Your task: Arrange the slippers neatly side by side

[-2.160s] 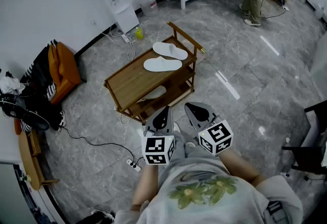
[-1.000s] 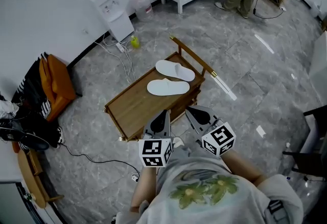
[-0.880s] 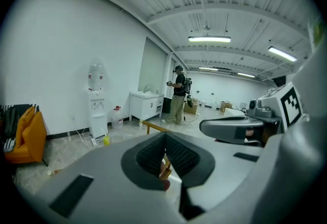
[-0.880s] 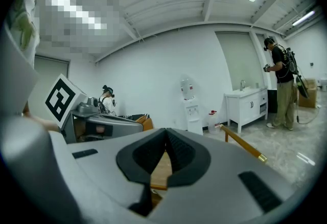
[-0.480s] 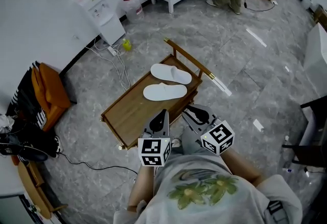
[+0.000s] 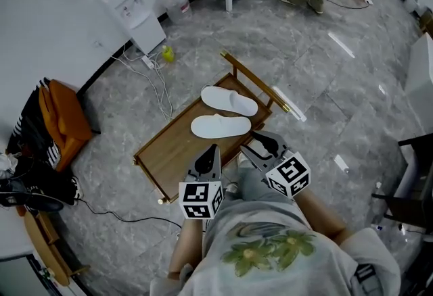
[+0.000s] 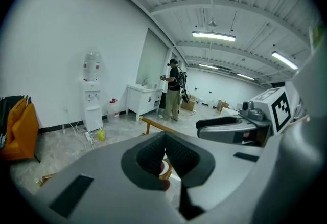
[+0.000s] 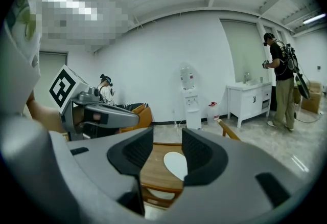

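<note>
Slippers (image 6: 220, 126) lie on wooden cart (image 6: 172, 149), marble floor (image 6: 325, 85).

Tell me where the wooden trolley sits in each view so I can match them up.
Head view: the wooden trolley sits at centre, running diagonally.
Left gripper view: only its rail shows, just left of centre.
Right gripper view: the trolley top is low at centre.
Shared landmark: the white water dispenser against the wall.
</note>
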Tool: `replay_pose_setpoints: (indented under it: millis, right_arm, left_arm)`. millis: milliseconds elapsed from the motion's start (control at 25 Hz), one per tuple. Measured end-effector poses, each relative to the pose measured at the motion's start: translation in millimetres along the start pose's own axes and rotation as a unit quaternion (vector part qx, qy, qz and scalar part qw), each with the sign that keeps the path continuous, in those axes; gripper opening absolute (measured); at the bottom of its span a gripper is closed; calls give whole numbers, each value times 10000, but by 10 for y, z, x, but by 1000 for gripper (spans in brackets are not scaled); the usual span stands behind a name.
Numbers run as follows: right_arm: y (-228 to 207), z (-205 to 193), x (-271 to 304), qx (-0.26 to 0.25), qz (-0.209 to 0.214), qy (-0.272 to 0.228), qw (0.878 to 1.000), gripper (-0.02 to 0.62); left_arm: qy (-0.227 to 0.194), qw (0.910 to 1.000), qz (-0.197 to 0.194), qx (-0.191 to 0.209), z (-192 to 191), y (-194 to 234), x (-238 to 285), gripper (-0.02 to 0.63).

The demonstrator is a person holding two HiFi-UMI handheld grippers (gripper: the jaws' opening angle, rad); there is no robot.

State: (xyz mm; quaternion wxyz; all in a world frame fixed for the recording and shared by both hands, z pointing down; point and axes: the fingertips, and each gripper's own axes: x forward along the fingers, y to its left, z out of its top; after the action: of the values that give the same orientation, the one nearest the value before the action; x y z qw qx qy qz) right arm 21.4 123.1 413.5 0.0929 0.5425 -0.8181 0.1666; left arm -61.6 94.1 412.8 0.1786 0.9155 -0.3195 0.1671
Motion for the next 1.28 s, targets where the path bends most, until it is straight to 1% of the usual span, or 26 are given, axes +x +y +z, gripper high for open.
replay_pose_setpoints:
  millis: [120,280,400,560,840,1000,1280]
  right_arm:
    - [-177,61,141,-105,14,84,9999,167]
    - [-387,108,297,-184,57,231,9995,169]
    - [-546,79,475,-252,132,435,9986,183]
    - [-713,-14,723,-290,305,761,9962,218]
    - [-1059,-141,1162,-265,445,1098,9926,229]
    - [-1179,-245,1369,-200,594,1312,9894,230]
    - [-1343,-583,1771,-223,761,1747,9814,250]
  left_arm:
    - [72,10000,43,-7,60,103,161,11]
    - [167,9997,85,-138,107,184,361,11]
    - [241,9994,155,-168,118,271,524,11]
    - [354,9986,286,-273,105,386,679,11]
    - [572,9958,565,-444,45,593,957,11]
    - [663,9934,721,-591,-17,652,1077,11]
    - [813,9881,951,-895,-199,824,1205,11]
